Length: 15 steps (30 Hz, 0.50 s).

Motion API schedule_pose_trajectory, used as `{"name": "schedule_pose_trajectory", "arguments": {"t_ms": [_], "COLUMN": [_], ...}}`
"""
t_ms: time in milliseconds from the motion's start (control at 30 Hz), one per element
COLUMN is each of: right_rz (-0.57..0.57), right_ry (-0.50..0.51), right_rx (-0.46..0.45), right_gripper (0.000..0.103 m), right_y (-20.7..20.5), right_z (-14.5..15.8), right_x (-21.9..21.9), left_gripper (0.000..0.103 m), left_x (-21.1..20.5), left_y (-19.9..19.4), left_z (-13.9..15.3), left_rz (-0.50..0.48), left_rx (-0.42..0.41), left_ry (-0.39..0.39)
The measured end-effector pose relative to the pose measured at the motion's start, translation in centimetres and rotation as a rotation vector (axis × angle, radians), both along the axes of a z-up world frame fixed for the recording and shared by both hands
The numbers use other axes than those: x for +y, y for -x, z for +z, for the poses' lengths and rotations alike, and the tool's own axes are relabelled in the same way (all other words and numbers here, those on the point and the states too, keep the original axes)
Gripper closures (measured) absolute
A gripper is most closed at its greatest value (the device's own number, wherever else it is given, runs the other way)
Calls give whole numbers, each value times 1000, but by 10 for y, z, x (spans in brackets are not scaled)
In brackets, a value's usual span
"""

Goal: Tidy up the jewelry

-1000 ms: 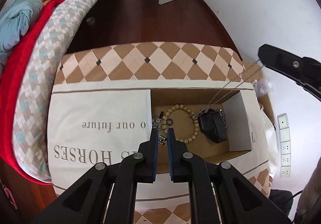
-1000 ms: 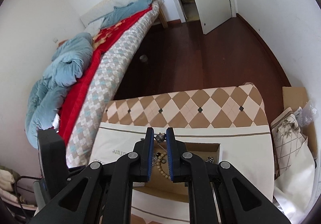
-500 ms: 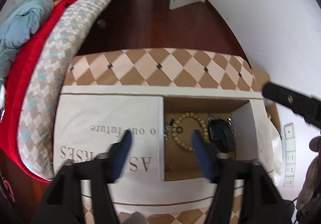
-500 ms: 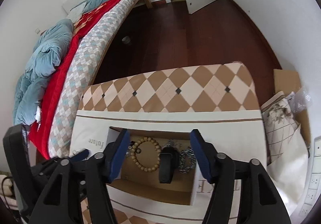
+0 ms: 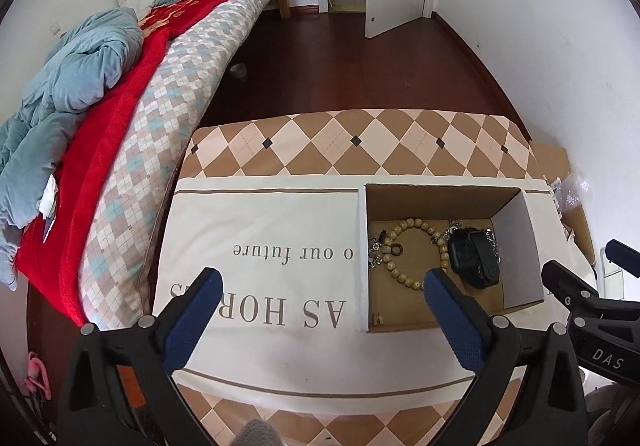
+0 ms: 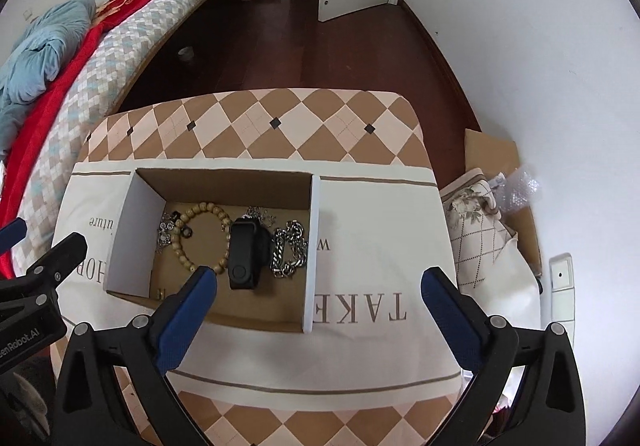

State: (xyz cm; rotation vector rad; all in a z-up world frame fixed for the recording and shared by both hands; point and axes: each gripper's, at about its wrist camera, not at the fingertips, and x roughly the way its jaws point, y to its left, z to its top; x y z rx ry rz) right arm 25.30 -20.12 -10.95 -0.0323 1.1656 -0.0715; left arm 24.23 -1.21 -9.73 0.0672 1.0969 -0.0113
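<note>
An open cardboard box [image 5: 516, 250] [image 6: 132, 234] sits on a white printed cloth. Inside lie a wooden bead bracelet [image 5: 412, 226] [image 6: 200, 212], a black smart band [image 5: 474, 256] [image 6: 244, 254], a thick silver chain [image 6: 290, 248], a thin silver chain [image 6: 258, 214] and small silver pieces with a dark ring [image 5: 384, 252] [image 6: 172, 232]. My left gripper [image 5: 322, 284] is open and empty above the cloth, left of the box. My right gripper [image 6: 320, 282] is open and empty above the box's near right corner.
The cloth [image 5: 260, 246] [image 6: 380, 246] covers a table with a brown diamond-pattern cover [image 5: 360, 142] [image 6: 260, 122]. A bed with red and blue bedding [image 5: 100, 86] runs along the left. Cardboard, a cushion [image 6: 476, 230] and bubble wrap lie at the right by the wall.
Both grippers have opened and pulled up and back from the box. The thin silver chain that hung from the right gripper now lies in the box.
</note>
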Motion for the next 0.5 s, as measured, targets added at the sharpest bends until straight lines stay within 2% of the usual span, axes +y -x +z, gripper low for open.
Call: {"name": "schedule_pose_trajectory", "arguments": {"t_ms": [233, 500], "right_rz": [-25, -49], "right_ry": [-12, -13], "right_rx": [-45, -146], "right_gripper": [0, 0], "right_y": [25, 79], "right_z": [30, 92], "right_x": [-2, -3], "left_gripper": [1, 1], "left_x": [1, 9], "left_y": [26, 78], "left_z": [33, 83], "left_rz": [11, 51], "left_rx": [-47, -103], "left_ry": [5, 28]}}
